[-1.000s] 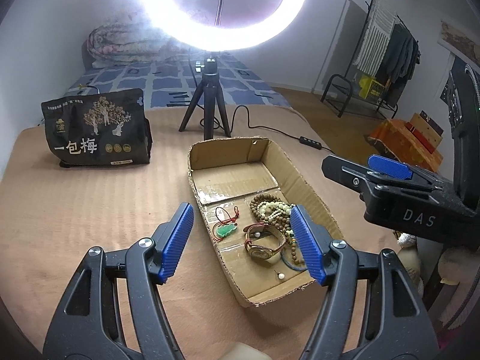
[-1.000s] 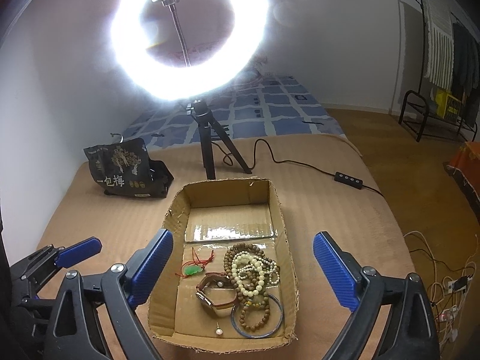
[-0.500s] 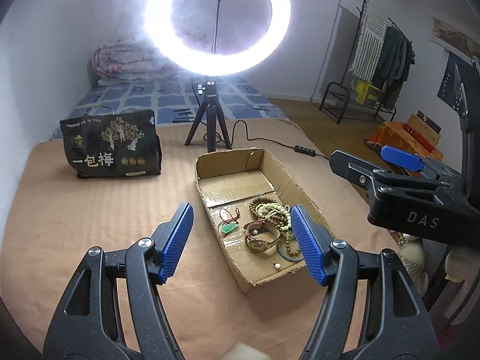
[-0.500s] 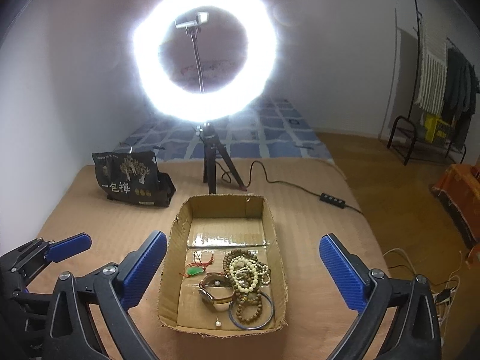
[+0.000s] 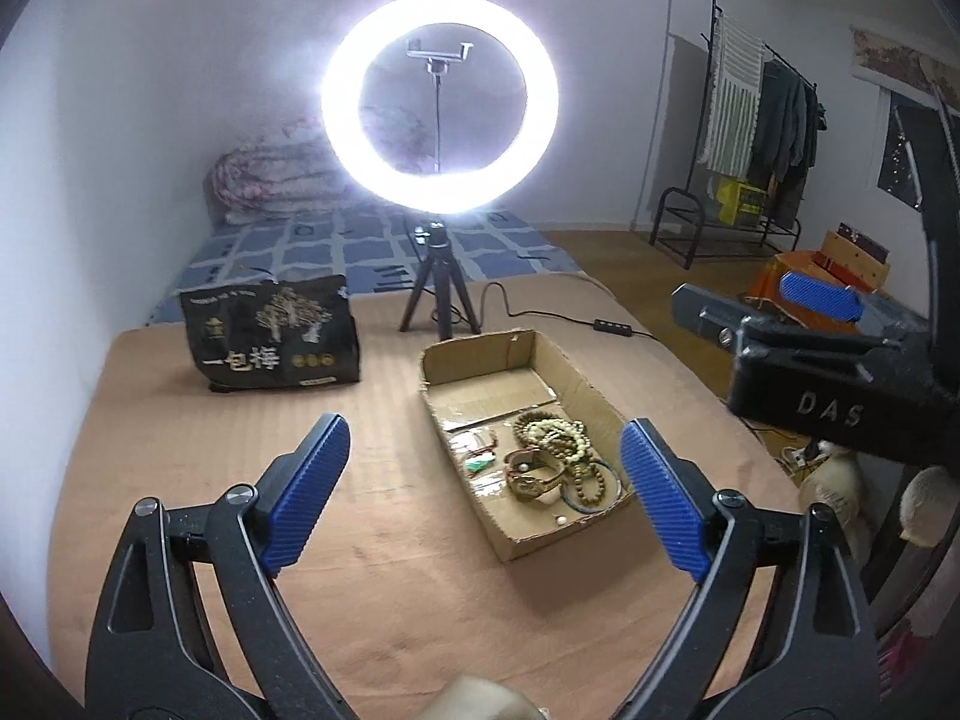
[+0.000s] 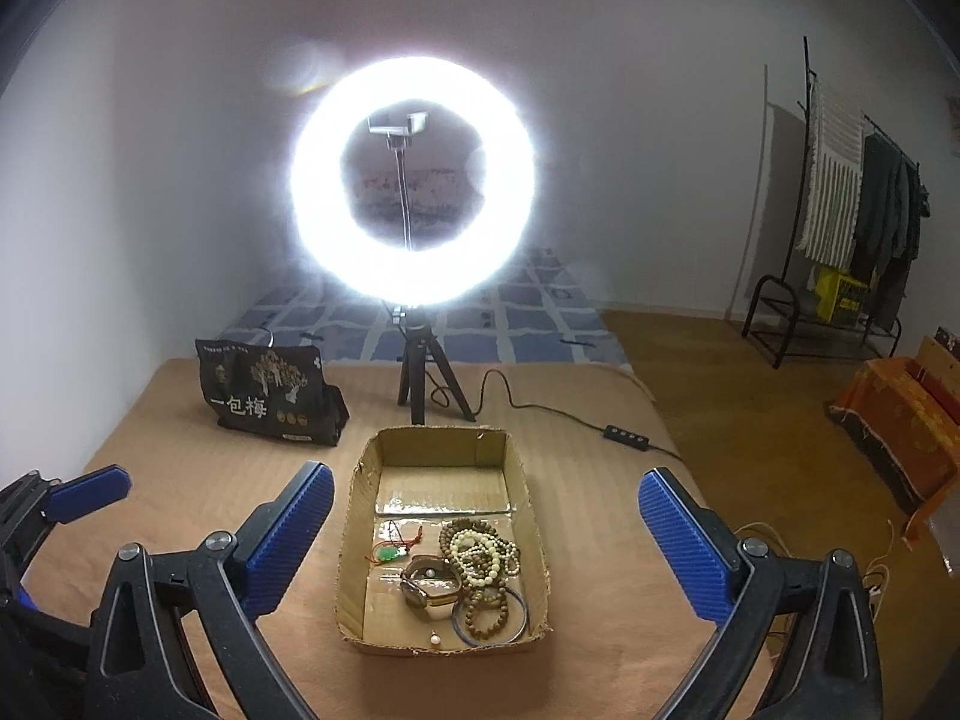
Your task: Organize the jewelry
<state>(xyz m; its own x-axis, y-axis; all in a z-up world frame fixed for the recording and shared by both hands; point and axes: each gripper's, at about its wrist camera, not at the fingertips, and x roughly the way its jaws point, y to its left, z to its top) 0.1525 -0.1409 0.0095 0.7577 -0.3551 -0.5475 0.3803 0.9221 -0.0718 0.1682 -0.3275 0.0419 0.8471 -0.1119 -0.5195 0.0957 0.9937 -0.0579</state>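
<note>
A shallow cardboard box lies on the tan cover. In it are a green pendant on a red cord, a watch, bead bracelets, a dark bangle and a small pearl. My left gripper hangs above and short of the box, its jaws opening with nothing between them. My right gripper is open wide and empty, also raised short of the box. Each gripper shows at the edge of the other's view.
A lit ring light on a small tripod stands behind the box, its cable and switch trailing right. A black snack bag stands at the back left. The bed's edge drops off at right, towards a clothes rack.
Both grippers have drawn back and up from the box, which now looks smaller and farther. The left jaws have spread wider. The jewelry has not moved.
</note>
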